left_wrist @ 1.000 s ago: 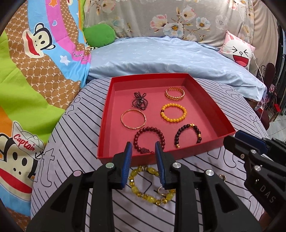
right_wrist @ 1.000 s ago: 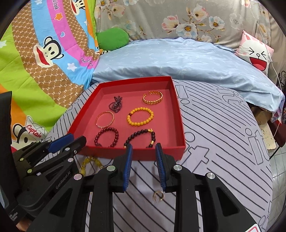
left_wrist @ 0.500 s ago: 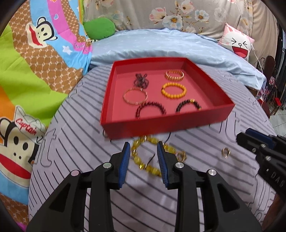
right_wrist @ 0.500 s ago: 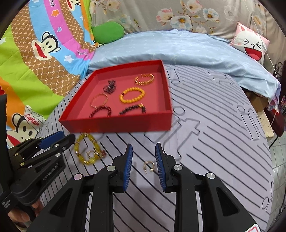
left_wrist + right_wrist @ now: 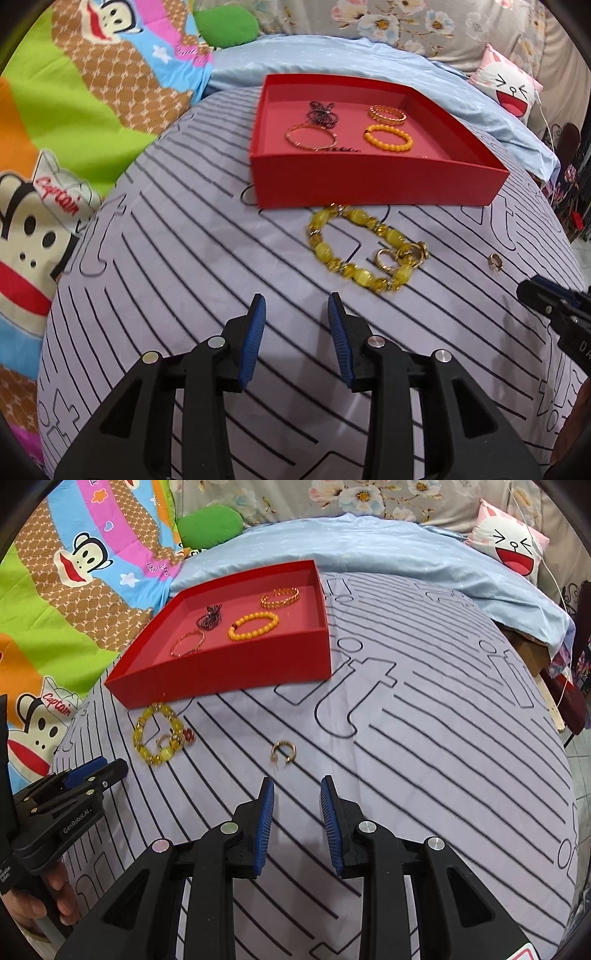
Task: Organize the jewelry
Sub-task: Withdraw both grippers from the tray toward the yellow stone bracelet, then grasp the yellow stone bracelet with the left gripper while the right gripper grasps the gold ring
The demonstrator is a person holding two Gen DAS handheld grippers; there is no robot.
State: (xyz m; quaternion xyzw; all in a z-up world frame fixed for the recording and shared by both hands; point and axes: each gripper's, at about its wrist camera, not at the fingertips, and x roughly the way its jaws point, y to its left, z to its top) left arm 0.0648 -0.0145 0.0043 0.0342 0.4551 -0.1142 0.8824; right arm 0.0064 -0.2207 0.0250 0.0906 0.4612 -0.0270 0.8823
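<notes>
A yellow bead bracelet (image 5: 323, 253) lies on the striped cloth just in front of the red tray (image 5: 369, 184), with a gold ring (image 5: 384, 258) resting inside its loop. My left gripper (image 5: 296, 314) hovers short of the bracelet and a little to its left; its jaws are opening with nothing between them. A separate small gold ring (image 5: 282, 751) sits on the cloth just ahead of my right gripper (image 5: 297, 797), which is open and holds nothing. The tray (image 5: 229, 675) holds an orange bead bracelet (image 5: 253, 626), gold bangles and a dark bead piece.
The striped grey cloth (image 5: 424, 757) covers a rounded tabletop that drops away on the right. A light blue blanket (image 5: 369, 554) lies behind the tray, a white cartoon cushion (image 5: 513, 550) at the back right and a colourful monkey-print blanket (image 5: 74, 129) on the left.
Both grippers have sunk and drawn back from the tray. The yellow bracelet and the small ring now lie ahead of the fingertips instead of between them. The left jaws stand wider.
</notes>
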